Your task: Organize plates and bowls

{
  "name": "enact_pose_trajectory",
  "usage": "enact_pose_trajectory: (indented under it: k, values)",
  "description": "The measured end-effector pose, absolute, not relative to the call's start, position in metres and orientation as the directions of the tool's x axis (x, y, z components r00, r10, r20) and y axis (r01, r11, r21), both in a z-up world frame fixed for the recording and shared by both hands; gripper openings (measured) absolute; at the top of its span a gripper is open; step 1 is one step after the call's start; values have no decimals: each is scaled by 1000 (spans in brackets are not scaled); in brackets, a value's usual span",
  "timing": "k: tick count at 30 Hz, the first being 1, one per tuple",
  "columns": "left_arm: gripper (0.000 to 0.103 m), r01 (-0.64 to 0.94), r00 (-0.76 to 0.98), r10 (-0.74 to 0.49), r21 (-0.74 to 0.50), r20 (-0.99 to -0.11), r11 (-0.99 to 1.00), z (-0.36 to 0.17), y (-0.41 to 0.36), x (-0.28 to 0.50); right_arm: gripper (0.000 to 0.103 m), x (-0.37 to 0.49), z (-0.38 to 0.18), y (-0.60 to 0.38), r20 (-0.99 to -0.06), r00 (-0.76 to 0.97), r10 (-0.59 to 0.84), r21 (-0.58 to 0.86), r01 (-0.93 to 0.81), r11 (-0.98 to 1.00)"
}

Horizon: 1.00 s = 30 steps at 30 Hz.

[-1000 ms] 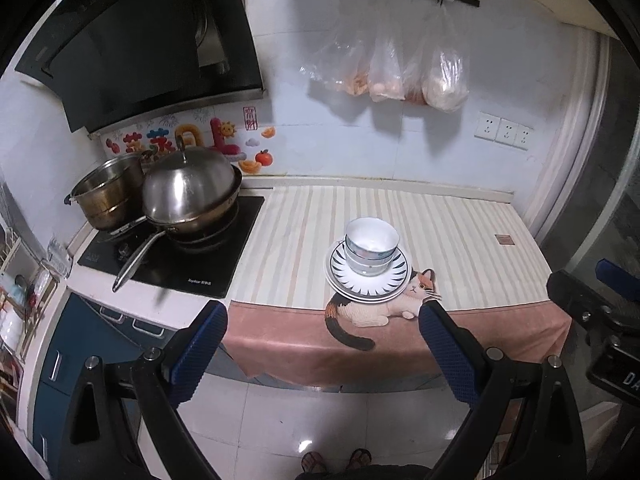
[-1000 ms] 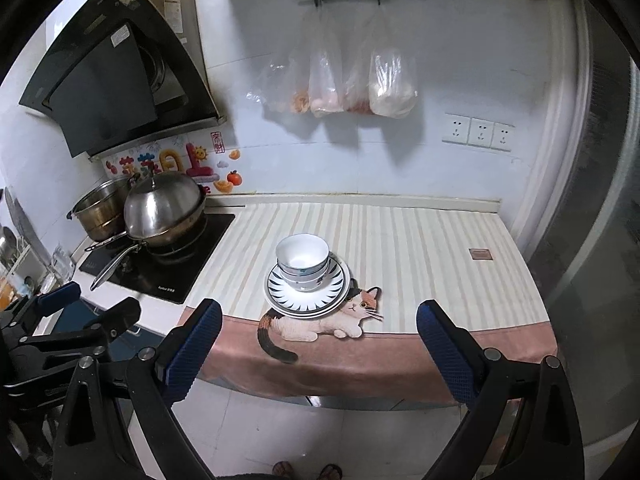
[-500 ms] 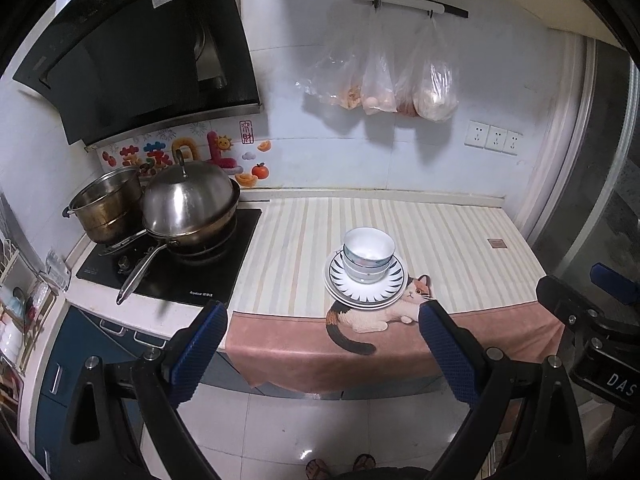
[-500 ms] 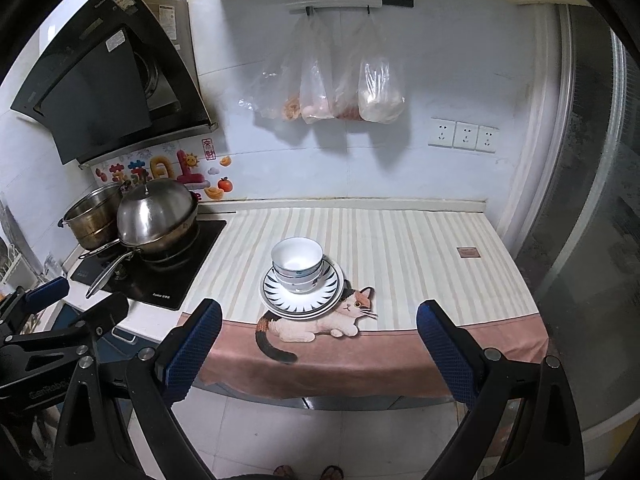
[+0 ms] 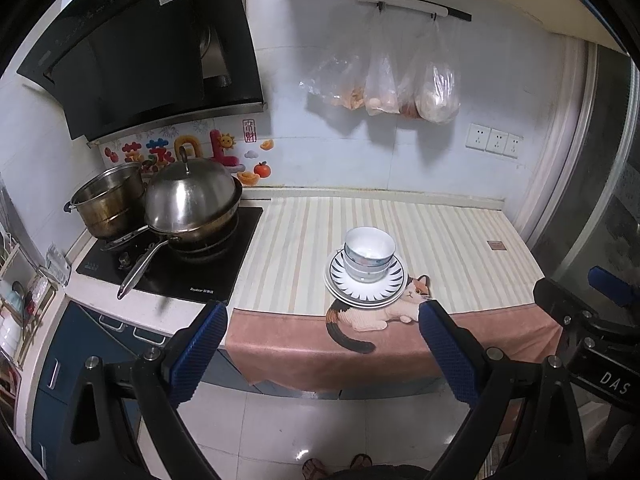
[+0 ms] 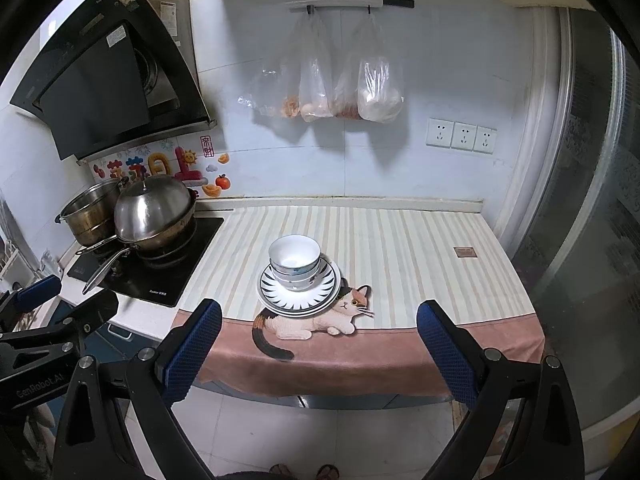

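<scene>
Left tool (image 5: 322, 344) wide open, holds nothing, hangs off surface edge. Right tool (image 6: 319, 346) likewise wide open, empty. Bowls (image 5: 369, 252), nested, sit in plates (image 5: 366, 286) stacked at 12 o'clock on surface (image 5: 460, 248), touching cat print. Lidded pan (image 5: 192, 204), pot (image 5: 108, 200) at 10 o'clock. Bags (image 5: 400, 88) on wall beyond.

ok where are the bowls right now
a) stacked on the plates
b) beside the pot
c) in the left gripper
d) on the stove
a: the bowls sit nested on the plates on the counter mat, while the left gripper and right gripper are both open, holding nothing, back from the counter.
</scene>
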<state>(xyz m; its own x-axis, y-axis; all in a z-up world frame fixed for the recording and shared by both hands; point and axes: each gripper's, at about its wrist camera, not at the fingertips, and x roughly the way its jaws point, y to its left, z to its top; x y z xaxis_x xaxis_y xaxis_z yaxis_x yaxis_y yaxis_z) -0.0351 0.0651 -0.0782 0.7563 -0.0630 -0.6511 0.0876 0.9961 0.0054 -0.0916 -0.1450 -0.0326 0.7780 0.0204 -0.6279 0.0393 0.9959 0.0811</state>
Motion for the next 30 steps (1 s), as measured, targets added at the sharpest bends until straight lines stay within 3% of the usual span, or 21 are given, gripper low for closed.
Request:
enact_pose_trajectory:
  k: [30]
  values:
    - [98, 69, 761, -49, 6, -647, 998, -79, 56, -35, 100, -84, -32, -154, -624, 782, 10, 84, 54, 995]
